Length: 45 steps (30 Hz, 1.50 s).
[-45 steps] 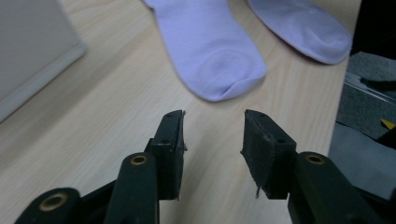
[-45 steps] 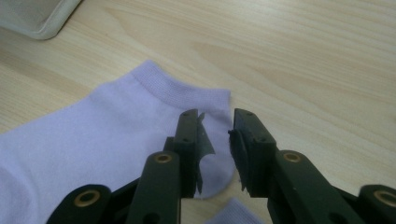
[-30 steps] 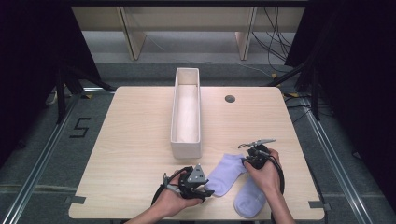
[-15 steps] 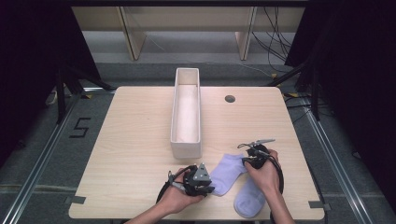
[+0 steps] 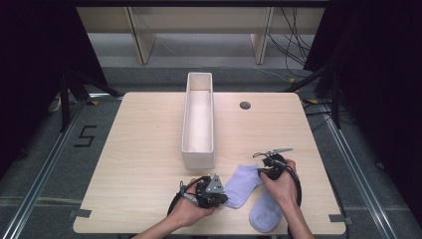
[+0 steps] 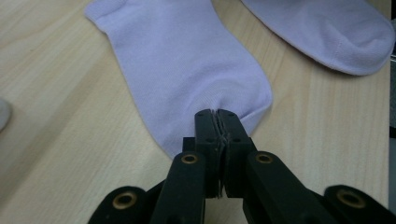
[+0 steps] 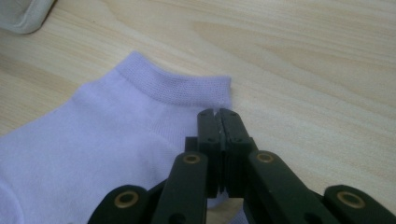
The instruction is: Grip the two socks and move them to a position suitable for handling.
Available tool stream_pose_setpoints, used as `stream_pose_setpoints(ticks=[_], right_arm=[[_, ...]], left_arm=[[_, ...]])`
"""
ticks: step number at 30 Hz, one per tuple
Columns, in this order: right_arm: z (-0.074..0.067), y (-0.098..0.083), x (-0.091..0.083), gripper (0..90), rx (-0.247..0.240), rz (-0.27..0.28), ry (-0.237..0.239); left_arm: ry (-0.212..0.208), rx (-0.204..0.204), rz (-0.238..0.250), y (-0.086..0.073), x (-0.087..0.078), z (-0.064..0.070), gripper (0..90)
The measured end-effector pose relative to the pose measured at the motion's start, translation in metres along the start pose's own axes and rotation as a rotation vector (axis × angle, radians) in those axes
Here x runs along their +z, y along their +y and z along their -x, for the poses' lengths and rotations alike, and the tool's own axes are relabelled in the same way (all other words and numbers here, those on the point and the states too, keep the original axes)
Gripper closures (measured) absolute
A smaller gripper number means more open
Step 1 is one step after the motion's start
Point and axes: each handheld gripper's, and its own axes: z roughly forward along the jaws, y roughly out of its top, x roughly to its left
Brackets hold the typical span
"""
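Two lilac socks lie at the table's front right. The nearer-left sock (image 5: 243, 183) stretches between my grippers. My left gripper (image 5: 227, 195) is shut on its toe end (image 6: 219, 100); the jaws have just been closing on the fabric. My right gripper (image 5: 261, 172) is shut on the same sock (image 7: 116, 140) just below its ribbed cuff (image 7: 187, 86), and its jaws have also just been closing. The second sock (image 5: 263, 214) lies flat by the right forearm, and its toe (image 6: 327, 32) shows beyond the held sock.
A long, narrow white box (image 5: 199, 119) stands open in the middle of the table, its near end just behind the socks; its corner (image 7: 18, 14) shows at the upper left. A small dark round hole (image 5: 245, 105) sits at the back right.
Both hands keep their place at the sock's two ends. The left gripper's nose has crept slightly right onto the sock. The socks have not shifted.
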Motion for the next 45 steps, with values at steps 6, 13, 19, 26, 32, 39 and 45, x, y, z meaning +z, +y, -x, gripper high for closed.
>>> stream_pose_setpoints(ticks=[6, 13, 19, 26, 32, 39, 45], right_arm=[[-0.004, -0.001, -0.008, 88.6, 0.004, 0.041, 0.017], [-0.016, -0.001, -0.027, 88.6, -0.018, 0.052, 0.089], [-0.033, -0.006, -0.04, 88.6, 0.007, 0.091, 0.087], [-0.048, -0.02, -0.048, 88.6, -0.065, 0.144, 0.124], [-0.065, -0.031, -0.052, 88.6, -0.08, 0.157, 0.151], [-0.08, -0.041, -0.047, 88.5, -0.119, 0.115, 0.161], [-0.092, -0.052, -0.041, 87.8, -0.112, 0.03, 0.176]], left_arm=[[0.016, 0.006, 0.034, 0.001, -0.016, -0.007, 87.8], [0.028, 0.05, 0.036, -0.004, -0.039, -0.012, 87.7], [0.019, 0.065, 0.047, -0.013, -0.057, -0.014, 87.7], [0.01, 0.076, 0.058, -0.027, -0.076, -0.018, 87.7], [0.014, 0.079, 0.026, -0.04, -0.085, -0.025, 87.7], [0.012, 0.108, -0.029, -0.054, -0.088, -0.031, 87.6], [-0.007, 0.068, -0.035, -0.067, -0.084, -0.035, 87.0]])
